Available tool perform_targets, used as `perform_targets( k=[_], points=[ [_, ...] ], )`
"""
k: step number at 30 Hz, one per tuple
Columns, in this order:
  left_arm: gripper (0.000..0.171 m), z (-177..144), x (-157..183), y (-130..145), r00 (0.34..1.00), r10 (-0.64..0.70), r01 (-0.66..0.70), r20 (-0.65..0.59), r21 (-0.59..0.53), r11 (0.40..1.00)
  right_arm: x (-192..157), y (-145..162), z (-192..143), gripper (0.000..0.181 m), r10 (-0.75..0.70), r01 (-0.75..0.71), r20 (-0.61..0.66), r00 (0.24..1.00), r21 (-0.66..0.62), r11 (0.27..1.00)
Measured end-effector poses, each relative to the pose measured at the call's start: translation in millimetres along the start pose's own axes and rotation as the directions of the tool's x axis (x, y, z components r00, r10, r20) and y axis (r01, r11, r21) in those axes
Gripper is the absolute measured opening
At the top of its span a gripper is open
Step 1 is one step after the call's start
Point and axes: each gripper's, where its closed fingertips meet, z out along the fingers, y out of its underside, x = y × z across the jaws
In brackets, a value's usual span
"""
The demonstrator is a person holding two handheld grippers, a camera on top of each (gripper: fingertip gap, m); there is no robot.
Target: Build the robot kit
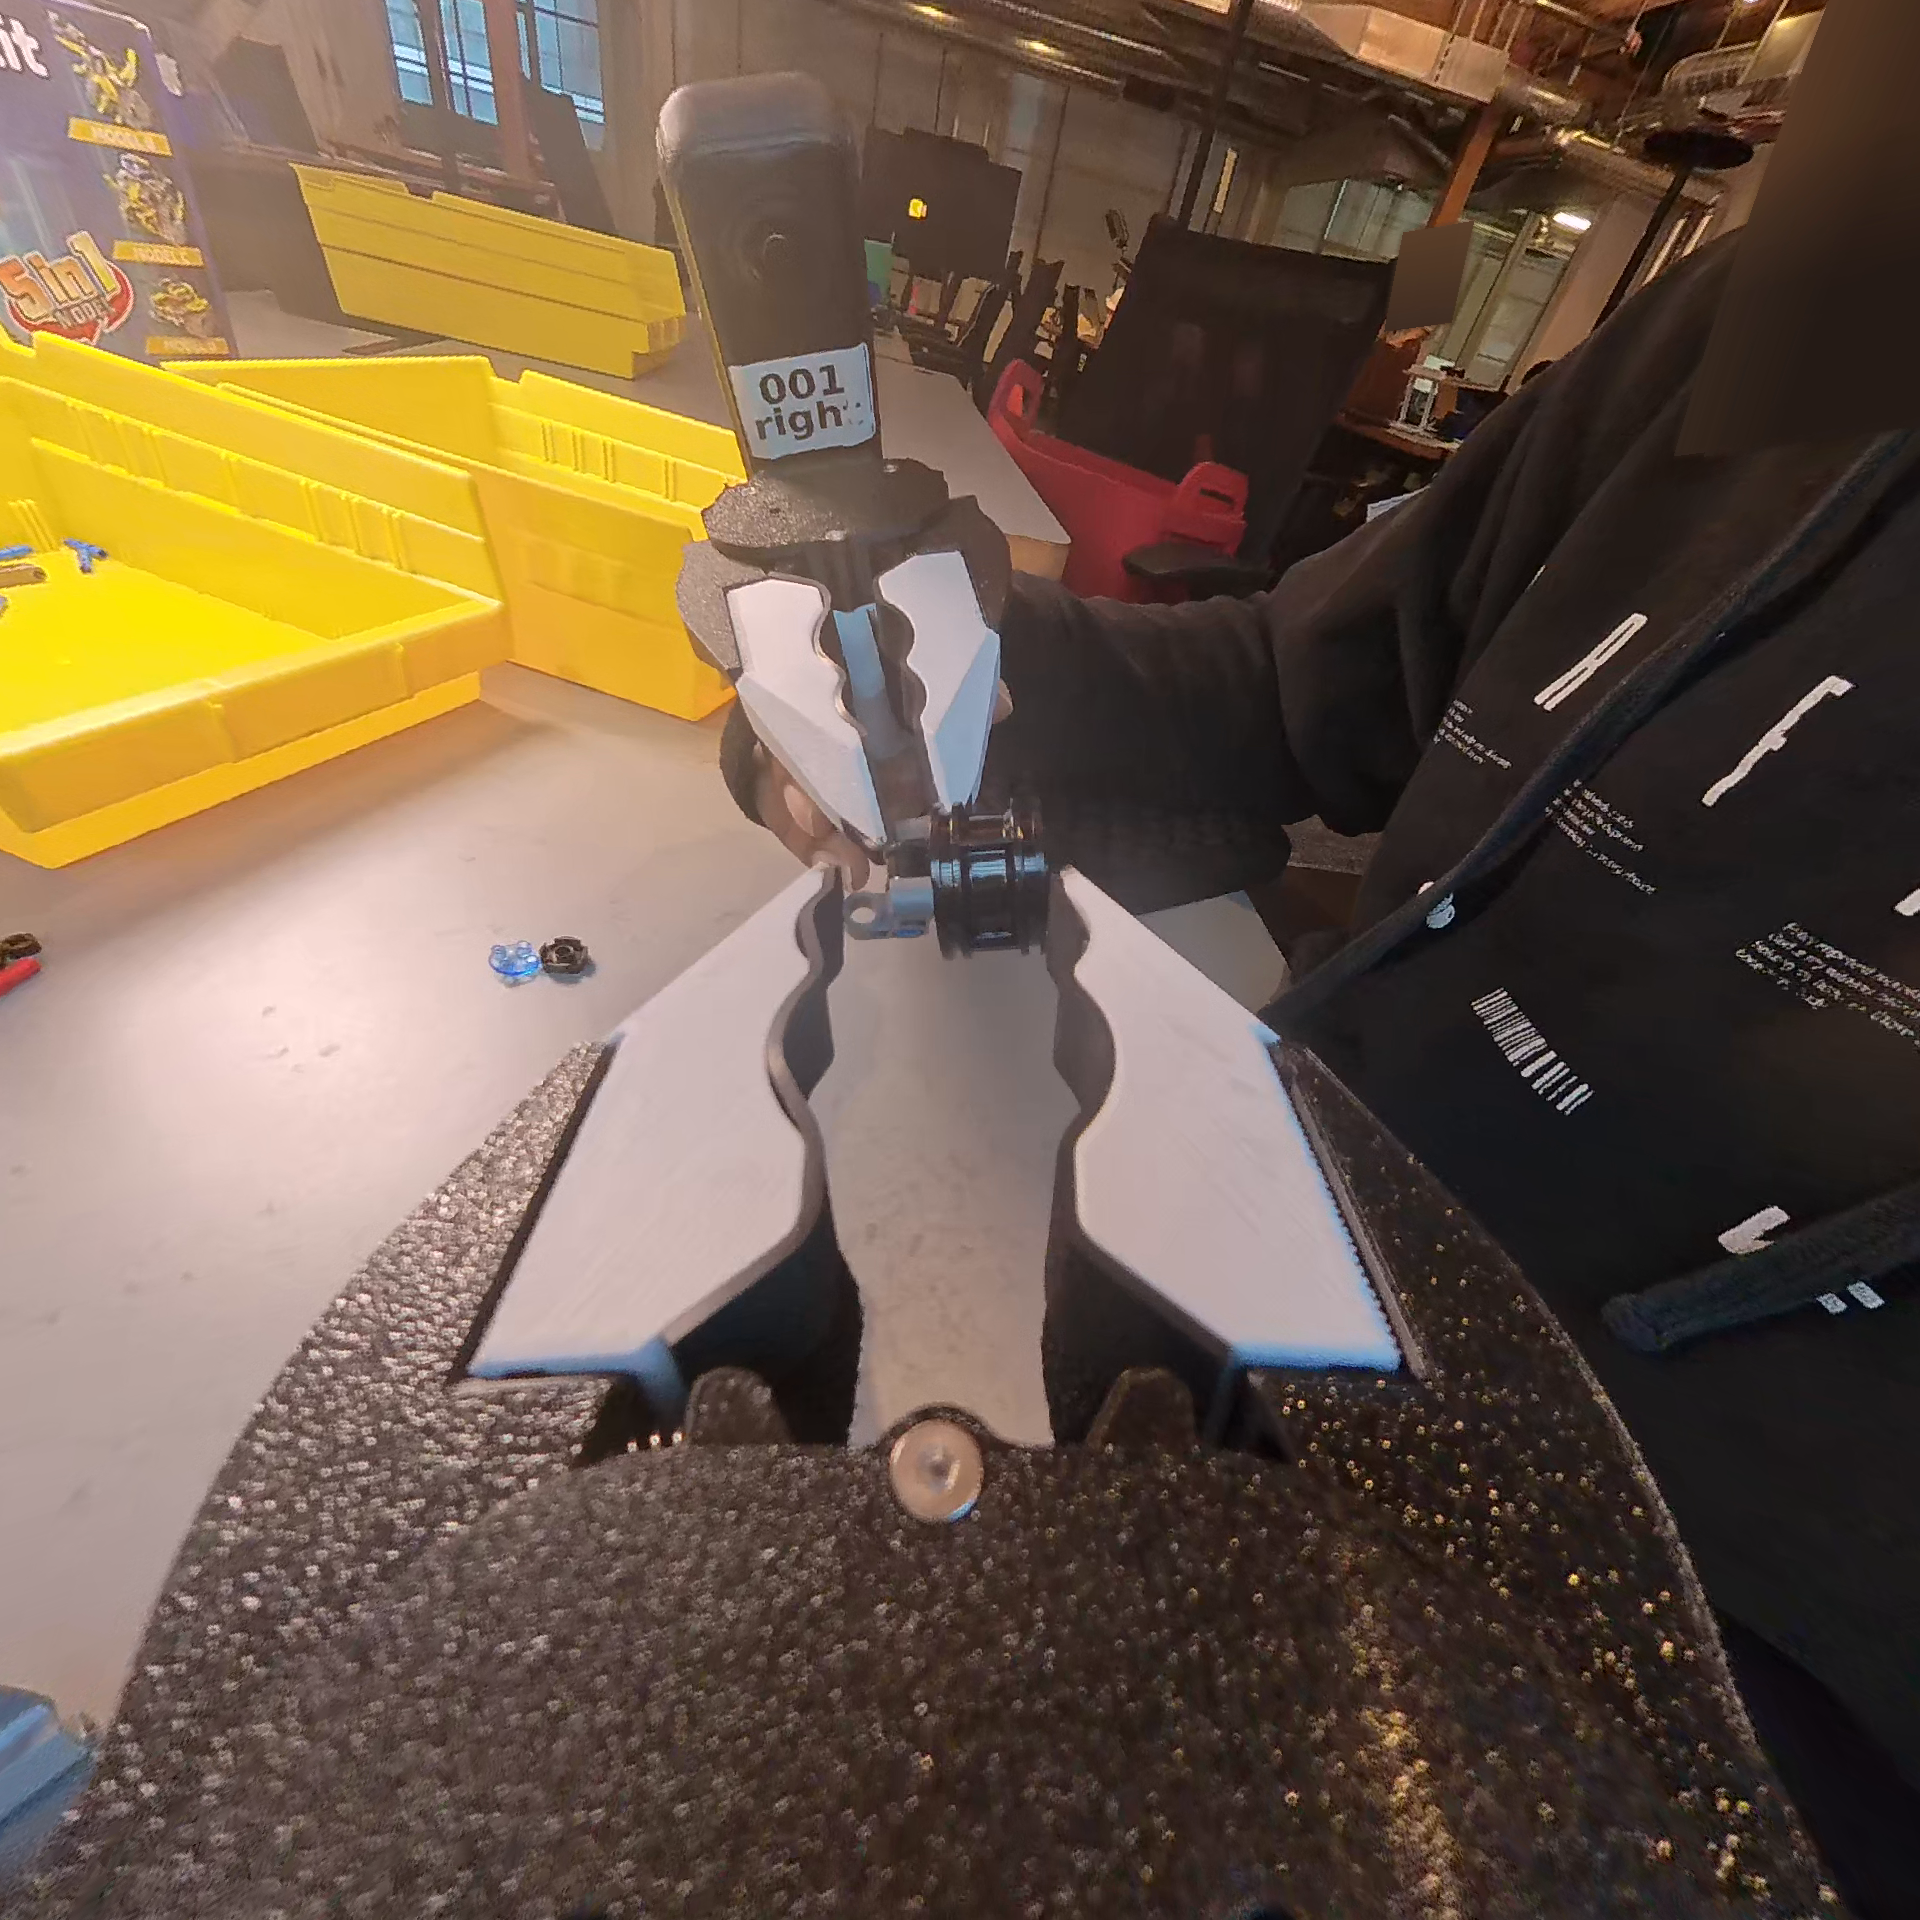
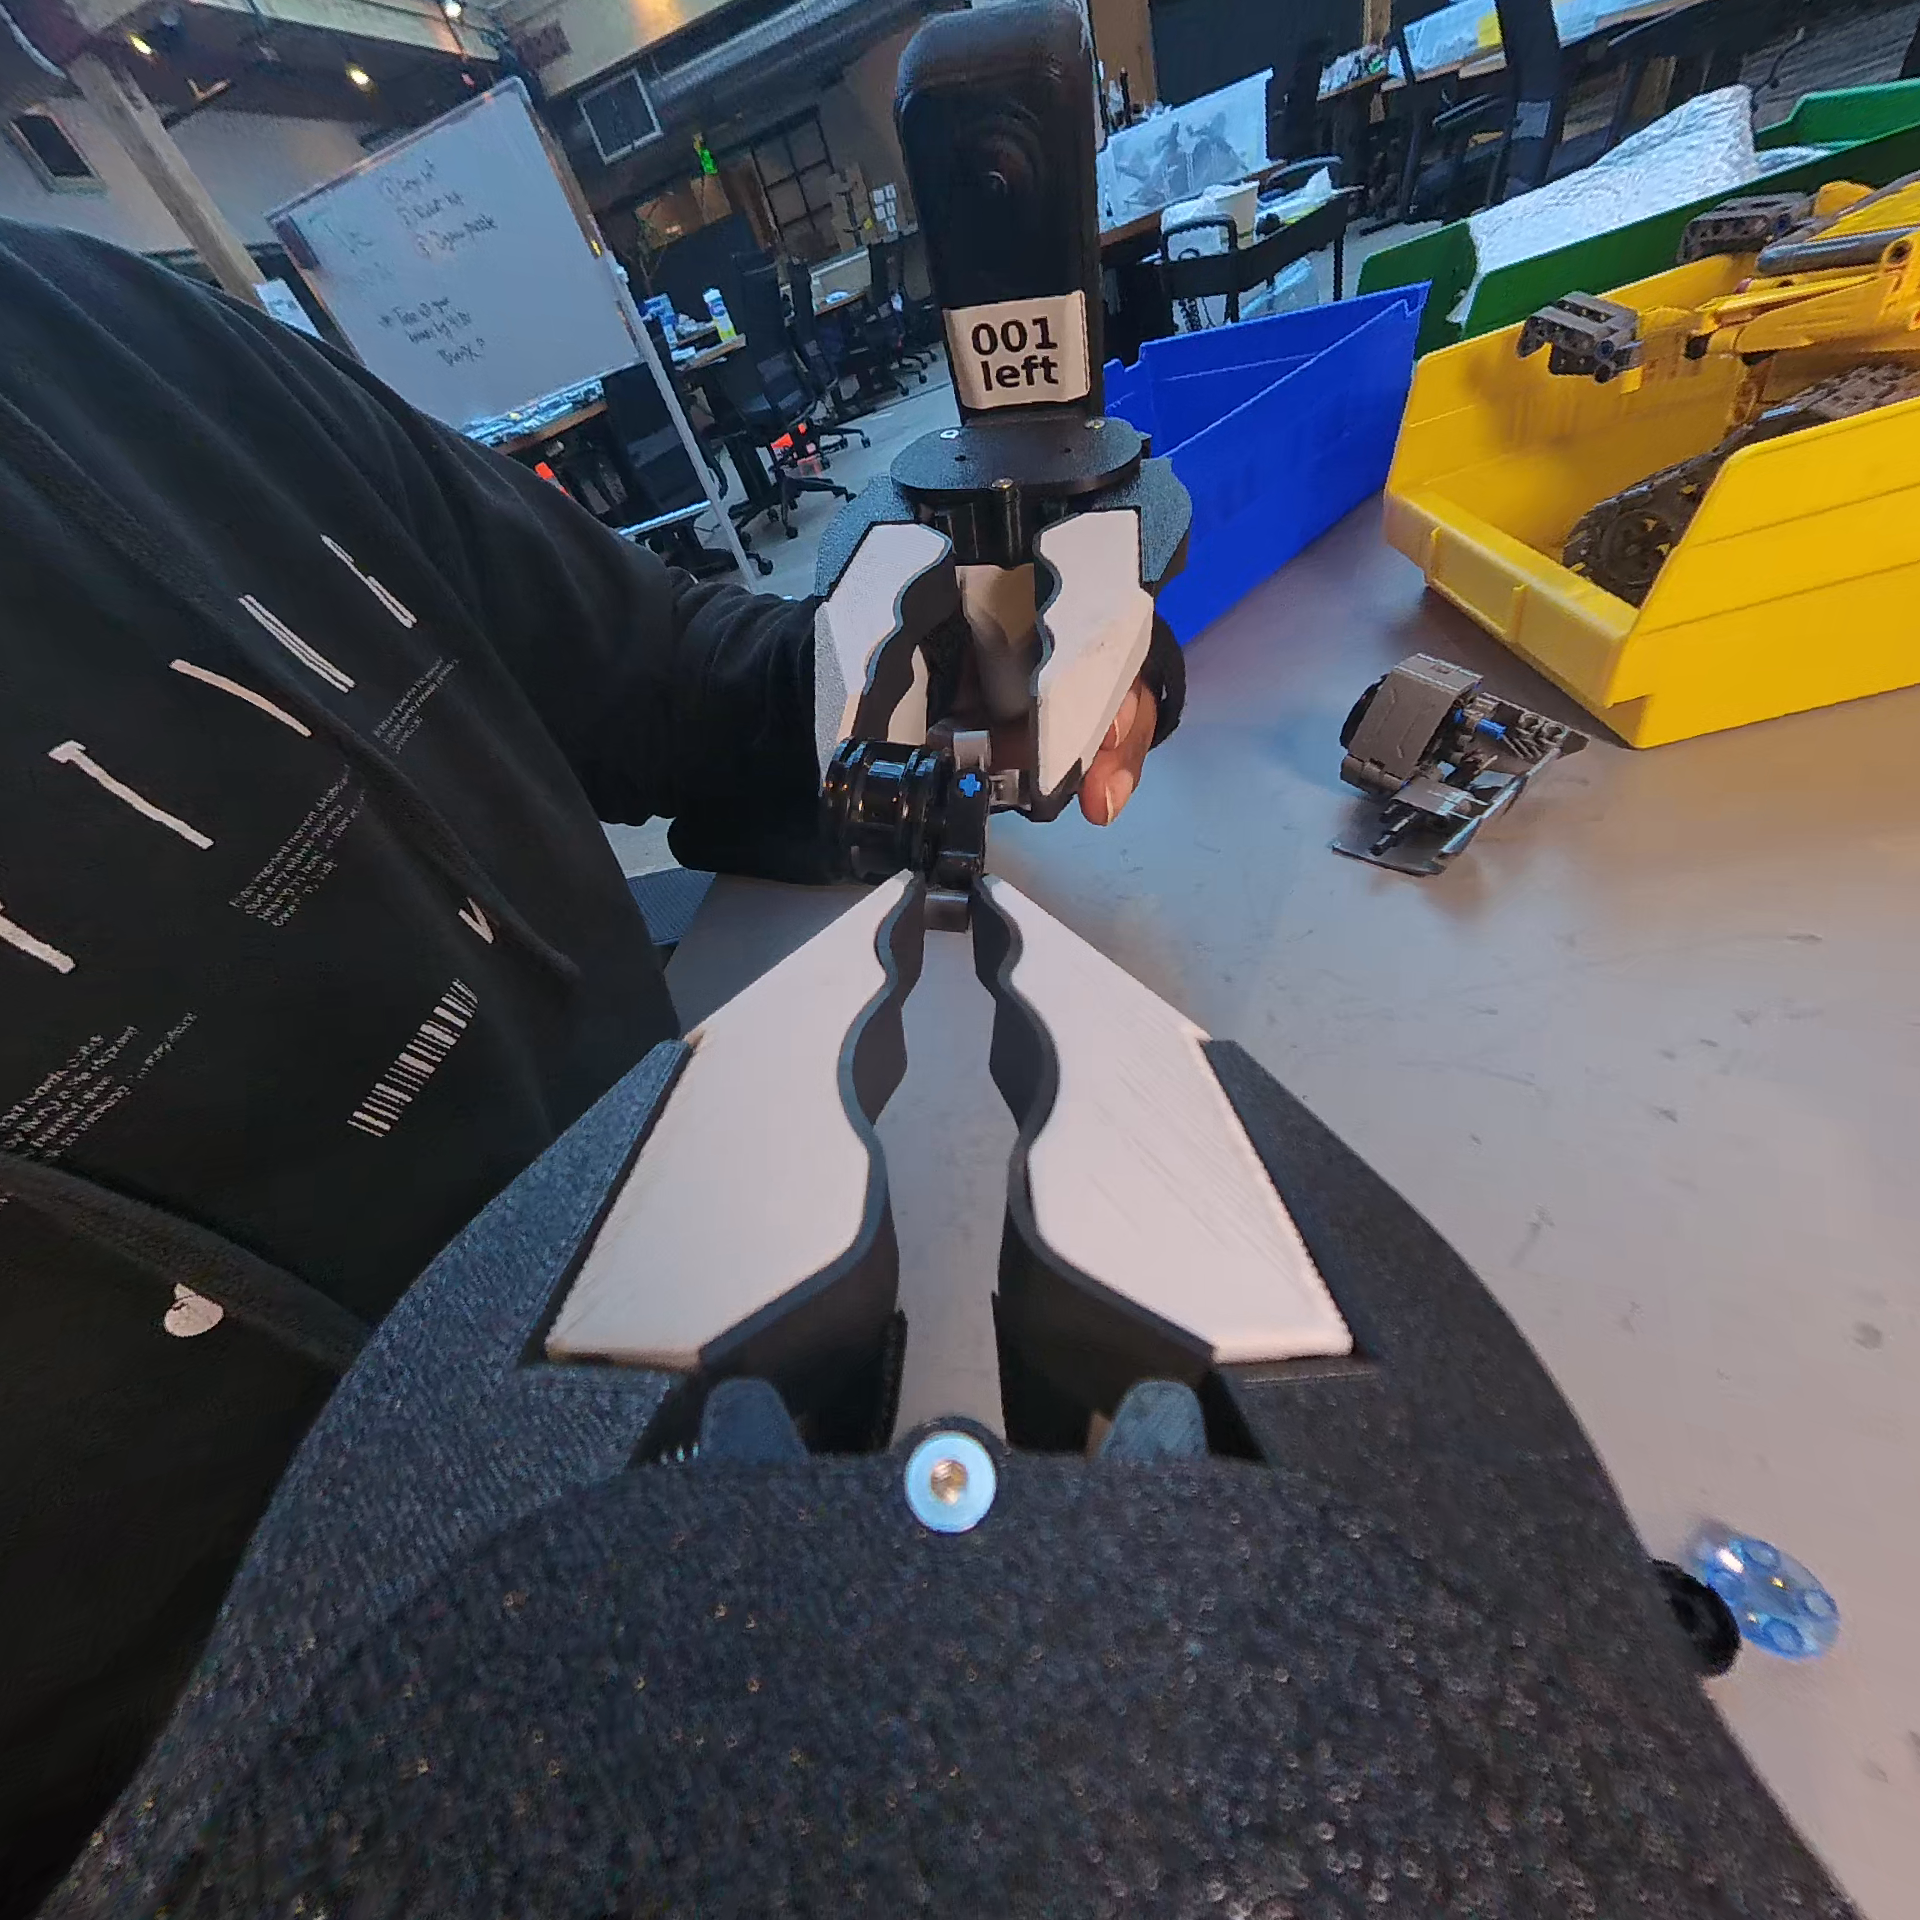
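Observation:
A small toy-brick assembly, a pair of glossy black wheels (image 1: 982, 883) joined to a grey connector piece (image 1: 894, 906), is held in the air between both grippers, above the grey table (image 1: 312, 1143). My left gripper (image 1: 940, 883) spans it, one fingertip against the wheels and the other by the grey connector. The right gripper (image 1: 914, 826) comes from the opposite side and pinches the grey part. In the right wrist view my right gripper (image 2: 948, 883) is shut narrowly on the grey piece (image 2: 948, 909), with the wheels (image 2: 894, 805) and a blue pin (image 2: 969, 784) just beyond, inside the left gripper (image 2: 961, 774).
Yellow bins (image 1: 260, 644) and a printed toy box (image 1: 94, 187) stand at the left. A clear blue round stud (image 1: 514, 958) and a black piece (image 1: 566, 956) lie on the table. A grey sub-assembly (image 2: 1444, 758), a yellow bin with a yellow model (image 2: 1662, 582) and a blue bin (image 2: 1278, 457) are on the right. A person's black hoodie (image 1: 1558, 831) is close. Both grippers' tips are close together, under 4 cm apart.

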Motion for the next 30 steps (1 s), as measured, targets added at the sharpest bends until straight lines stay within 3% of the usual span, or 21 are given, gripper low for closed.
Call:
perform_targets(
  k=[11, 13, 15, 18, 22, 25, 26, 28, 30],
  points=[
    [0.038, 0, -4, 0, 0.999, 0.016, -0.016, 0.032, 0.001, 1.000, 5, -3, -1, 0.009, 0.008, -0.007, -0.026, 1.000, 0.028, 1.000],
    [0.038, -5, -19, -6, 0.990, 0.047, -0.051, 0.134, 0.031, 0.998, 22, -14, -7, 0.028, 0.070, -0.060, -0.112, 0.991, 0.096, 0.994],
    [0.038, -16, -45, -10, 0.934, 0.127, -0.139, 0.334, 0.012, 0.990, 40, -19, -15, 0.038, 0.152, -0.125, -0.193, 0.969, 0.146, 0.981],
    [0.038, -34, -71, -14, 0.756, 0.315, -0.307, 0.574, -0.113, 0.945, 40, -24, -6, 0.041, 0.280, -0.243, -0.175, 0.944, 0.210, 0.947],
    [0.037, -27, -69, -13, 0.548, 0.563, -0.483, 0.619, -0.316, 0.817, 46, -17, 16, 0.057, 0.413, -0.363, -0.160, 0.896, 0.269, 0.892],
    [0.037, -15, -63, -9, 0.417, 0.702, -0.566, 0.578, -0.440, 0.698, 48, -13, 20, 0.046, 0.422, -0.372, -0.156, 0.893, 0.271, 0.888],
    [0.037, -12, -60, -9, 0.392, 0.726, -0.586, 0.565, -0.455, 0.670, 50, -10, 20, 0.035, 0.406, -0.355, -0.178, 0.896, 0.260, 0.898],
    [0.038, -9, -57, -7, 0.380, 0.751, -0.600, 0.540, -0.474, 0.644, 50, -8, 18, 0.031, 0.372, -0.328, -0.179, 0.911, 0.234, 0.915],
    [0.037, -7, -57, -1, 0.437, 0.733, -0.586, 0.521, -0.454, 0.671, 55, -3, 13, 0.031, 0.282, -0.248, -0.241, 0.929, 0.162, 0.955]
  ],
)
